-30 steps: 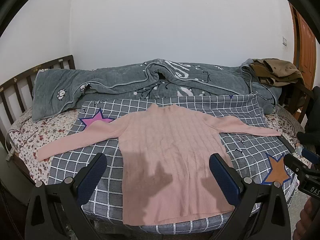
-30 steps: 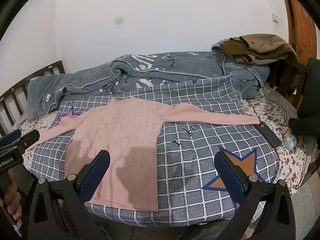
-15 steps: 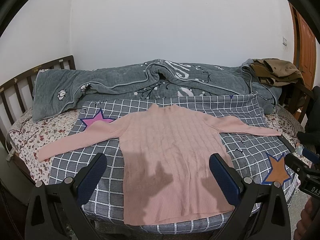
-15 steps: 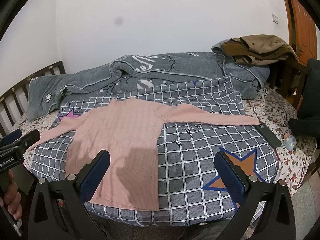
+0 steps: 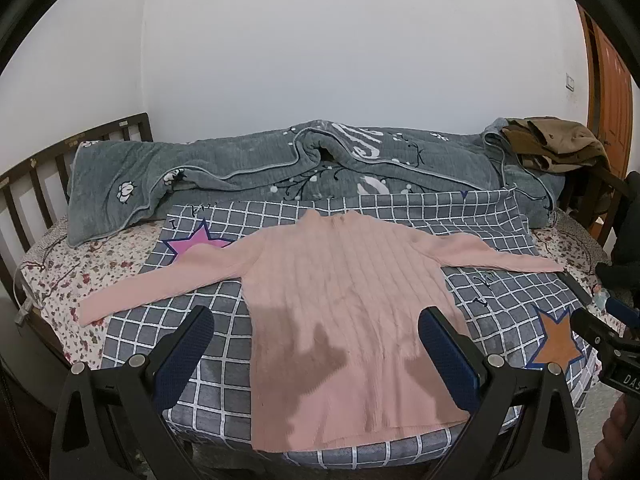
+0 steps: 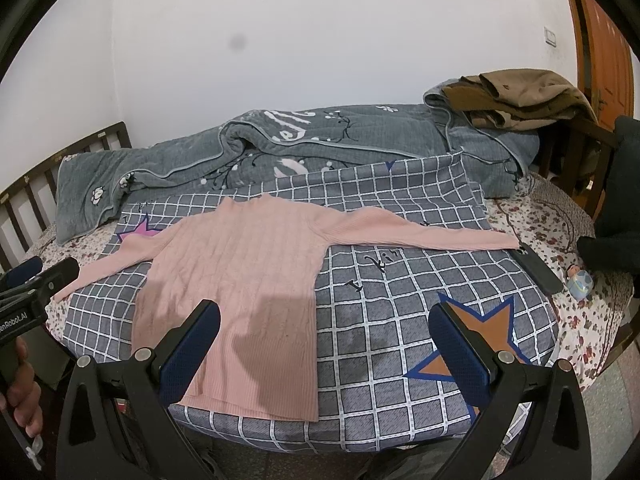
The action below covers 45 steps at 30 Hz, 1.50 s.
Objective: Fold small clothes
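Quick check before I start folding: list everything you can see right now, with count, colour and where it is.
sweater: 1, pink, flat on the checked cover, sleeves spread out
checked cover: 1, grey with white grid and stars, on the bed under the sweater
quilt: 1, grey-green, bunched along the far side of the bed
floral sheet: 1, white with red flowers, showing at both ends of the bed
brown clothes: a pile, brown, on the far right end of the quilt
phone: 1, dark, near the right sleeve's cuff
small bottle: 1, pale blue, beside the phone
bed rail: 1, dark wood, left end
door: 1, orange-brown, far right
left gripper: open, above the sweater's hem
right gripper: open, above the near edge of the bed
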Available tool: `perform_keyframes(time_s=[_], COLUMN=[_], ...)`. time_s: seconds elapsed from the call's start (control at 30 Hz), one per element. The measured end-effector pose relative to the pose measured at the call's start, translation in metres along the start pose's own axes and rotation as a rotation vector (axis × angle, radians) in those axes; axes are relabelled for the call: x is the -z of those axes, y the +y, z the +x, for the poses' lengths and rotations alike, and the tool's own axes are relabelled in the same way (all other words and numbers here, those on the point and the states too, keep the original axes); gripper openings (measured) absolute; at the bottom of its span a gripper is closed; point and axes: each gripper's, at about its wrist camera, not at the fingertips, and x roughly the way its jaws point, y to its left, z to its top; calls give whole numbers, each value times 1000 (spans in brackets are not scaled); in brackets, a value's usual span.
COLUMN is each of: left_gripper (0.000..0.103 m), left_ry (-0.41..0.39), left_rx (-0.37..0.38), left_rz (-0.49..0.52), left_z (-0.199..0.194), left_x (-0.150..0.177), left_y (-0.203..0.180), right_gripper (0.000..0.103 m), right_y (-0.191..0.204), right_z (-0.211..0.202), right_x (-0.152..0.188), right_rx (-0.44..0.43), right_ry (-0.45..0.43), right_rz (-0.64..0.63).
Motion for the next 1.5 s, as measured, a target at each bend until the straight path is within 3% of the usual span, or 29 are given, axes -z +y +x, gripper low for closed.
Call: perform_keyframes(time_s=[0.4,0.77,1.0,1.17,1.3,1.4,1.5], left_gripper=[103,103,103,103,102,102,97], left_ry=[-10,1,29,94,154,183,212], left_rx=[-1,-59,-113,-157,-127,-154,-155], left_rz=[-13,-17,-109,-179,-273,-307,-336], left_z=[0,22,59,99,131,152,174], left_x=[-1,9,27,43,54,59,63], left_y=[5,24,74,126,179,212,240], right_gripper=[102,102,102,102,102,102,102], right_y=[1,11,31,51,68,80,92], right_z=[0,8,43,66,85,100,122], right_x=[-2,-6,-7,-4,-3,0,3], right_rx=[1,2,-9,-6,-25,-16,-20], right_ry=[-2,8,54,10,-22,-36,9], right_rz=[-4,-24,-49,-68,-88,-113,-144])
